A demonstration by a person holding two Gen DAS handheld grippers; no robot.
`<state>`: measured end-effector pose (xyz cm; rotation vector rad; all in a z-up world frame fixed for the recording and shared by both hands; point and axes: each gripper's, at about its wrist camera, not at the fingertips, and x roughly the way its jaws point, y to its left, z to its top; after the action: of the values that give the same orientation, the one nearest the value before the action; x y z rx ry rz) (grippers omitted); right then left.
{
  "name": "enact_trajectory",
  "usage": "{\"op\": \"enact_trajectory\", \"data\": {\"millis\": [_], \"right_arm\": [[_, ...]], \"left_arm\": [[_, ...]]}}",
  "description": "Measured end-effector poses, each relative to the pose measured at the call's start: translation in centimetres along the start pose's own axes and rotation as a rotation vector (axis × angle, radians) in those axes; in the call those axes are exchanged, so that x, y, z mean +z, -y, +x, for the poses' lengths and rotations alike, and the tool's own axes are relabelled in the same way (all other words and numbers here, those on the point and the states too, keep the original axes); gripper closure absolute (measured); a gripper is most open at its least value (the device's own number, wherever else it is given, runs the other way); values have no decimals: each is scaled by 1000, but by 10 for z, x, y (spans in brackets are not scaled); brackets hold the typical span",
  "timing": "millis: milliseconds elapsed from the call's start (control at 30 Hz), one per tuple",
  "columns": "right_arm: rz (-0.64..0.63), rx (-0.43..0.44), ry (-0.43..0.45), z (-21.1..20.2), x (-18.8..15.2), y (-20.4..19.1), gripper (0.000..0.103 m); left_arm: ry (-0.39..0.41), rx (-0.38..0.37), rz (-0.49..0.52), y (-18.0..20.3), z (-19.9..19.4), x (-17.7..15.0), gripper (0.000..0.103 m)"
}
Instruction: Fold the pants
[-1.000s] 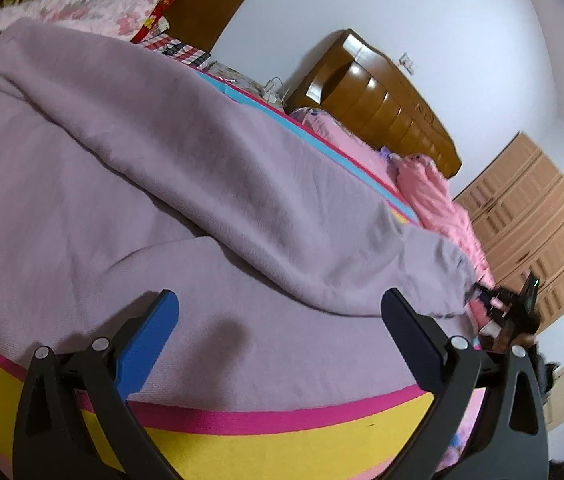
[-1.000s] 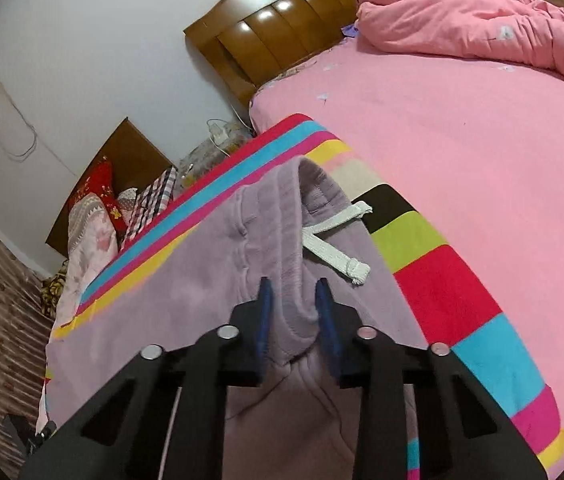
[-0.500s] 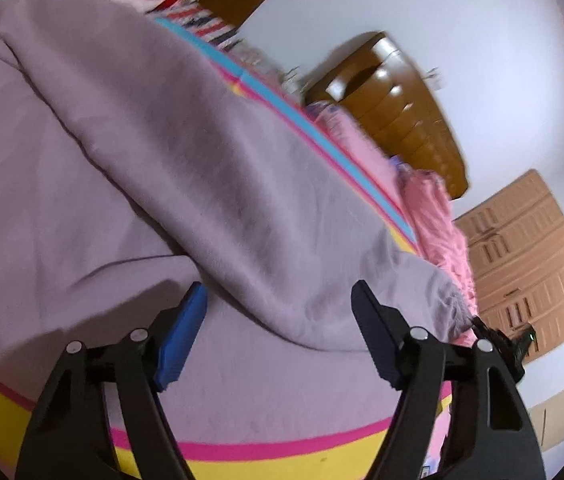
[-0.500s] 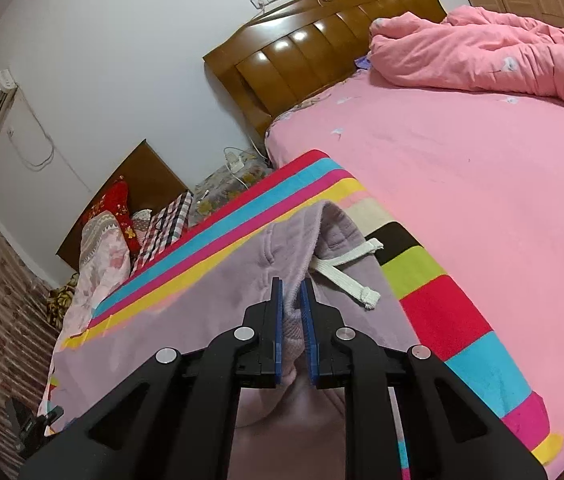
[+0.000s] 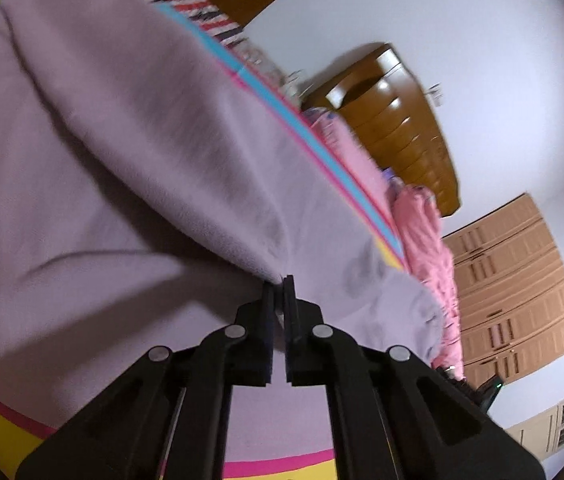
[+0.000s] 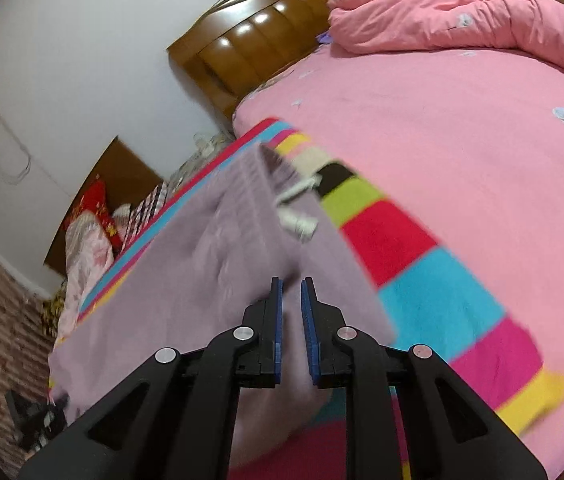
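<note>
Lilac sweatpants [image 5: 141,140] lie spread over a striped blanket [image 5: 9,452] on the bed. In the left wrist view my left gripper [image 5: 279,280] is shut, pinching the edge of the upper leg's fold; the gathered cuff [image 5: 422,308] lies just to its right. In the right wrist view the same pants [image 6: 209,272] run away to the left, ribbed waistband up, white drawstring [image 6: 296,208] dangling. My right gripper [image 6: 292,284] is shut on the waistband, with lilac cloth filling the narrow gap between its blue pads. The cloth there is blurred.
The striped blanket [image 6: 422,292] covers the near part of a pink bed sheet [image 6: 442,140]. A bunched pink duvet [image 6: 442,16] and a wooden headboard [image 6: 282,32] are at the far end. A wooden wardrobe [image 5: 514,292] stands beyond the bed. Piled bedding [image 6: 85,236] sits by the wall.
My left gripper went from wide open to shut on the leg's folded edge. My right gripper tightened on the waistband and drew it along, so the band now stands up and stretched.
</note>
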<state>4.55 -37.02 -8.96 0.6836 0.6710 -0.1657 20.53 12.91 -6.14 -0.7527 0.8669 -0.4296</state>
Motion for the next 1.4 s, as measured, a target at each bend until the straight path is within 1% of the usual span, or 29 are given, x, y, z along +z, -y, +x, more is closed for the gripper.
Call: {"op": "enact_trajectory", "data": {"millis": [67,167,233,267,333,367,400,433,467,533,567,633,700,800,867,900,933,967,1000,1033,1067,1100,1133,1167,1200,1300,1367,1400], "right_arm": [[-38,14,-52,5,-17,-13,85],[-40,60,-100,12,-33,-28,85],[-49,82,-113,14,-39,-39,85],[-62,92,-121,16,-41,-44,84],[-90,60,-171,29,-48,-54,67],[-103,97,-153,28,-49,-57,39],[-119,175,-153,27,-52,-64,8],[-116,198,-147,23,-54,-70,4],[-95,201,-143,20,-56,-74,4],[-52,273,-161,22,-60,-79,4],[-28,293,-171,26,-63,-81,4],[-33,290,-176,30,-69,-90,4],[-40,305,-198,37,-72,-102,6],[-34,274,-195,50,-68,-118,7],[-15,235,-201,59,-66,-122,7],[-9,194,-212,62,-67,-125,8],[7,163,-206,64,-66,-125,10],[39,145,-190,66,-63,-122,14],[66,130,-180,66,-61,-119,26],[104,120,-169,67,-59,-113,32],[152,125,-161,67,-57,-105,42],[198,142,-163,68,-55,-96,57],[218,153,-154,67,-53,-90,63],[220,178,-113,57,-51,-88,76],[198,192,-75,48,-49,-89,80],[4,172,66,3,-34,-115,81],[-94,175,114,-23,-31,-128,81],[-118,172,122,-29,-32,-127,81]], "left_arm": [[16,-41,-11,5,-4,4,100],[23,-95,-24,15,-7,12,100],[36,-142,-27,26,-12,24,100],[39,-153,-25,31,-13,27,100],[47,-173,-30,39,-16,40,100],[47,-182,-36,43,-16,45,100],[45,-191,-39,44,-19,49,100],[44,-196,-41,47,-19,51,100],[43,-202,-39,50,-19,52,100],[44,-218,-33,52,-24,51,100],[44,-231,-37,53,-25,51,100],[40,-249,-47,52,-29,47,100],[34,-258,-49,51,-32,45,100],[31,-269,-52,50,-36,44,100],[34,-280,-53,49,-39,44,100],[35,-282,-52,50,-40,44,100],[35,-283,-50,50,-41,44,100],[34,-285,-49,51,-41,44,100],[34,-287,-48,51,-42,43,100],[33,-289,-48,50,-42,43,100],[33,-292,-49,50,-43,43,100],[32,-294,-52,48,-43,43,100],[31,-295,-55,46,-43,42,100],[29,-290,-54,44,-44,42,100],[28,-285,-52,43,-45,41,100],[38,-250,-6,47,-54,36,100],[63,-202,62,51,-67,27,100],[72,-180,87,51,-72,19,100]]}}
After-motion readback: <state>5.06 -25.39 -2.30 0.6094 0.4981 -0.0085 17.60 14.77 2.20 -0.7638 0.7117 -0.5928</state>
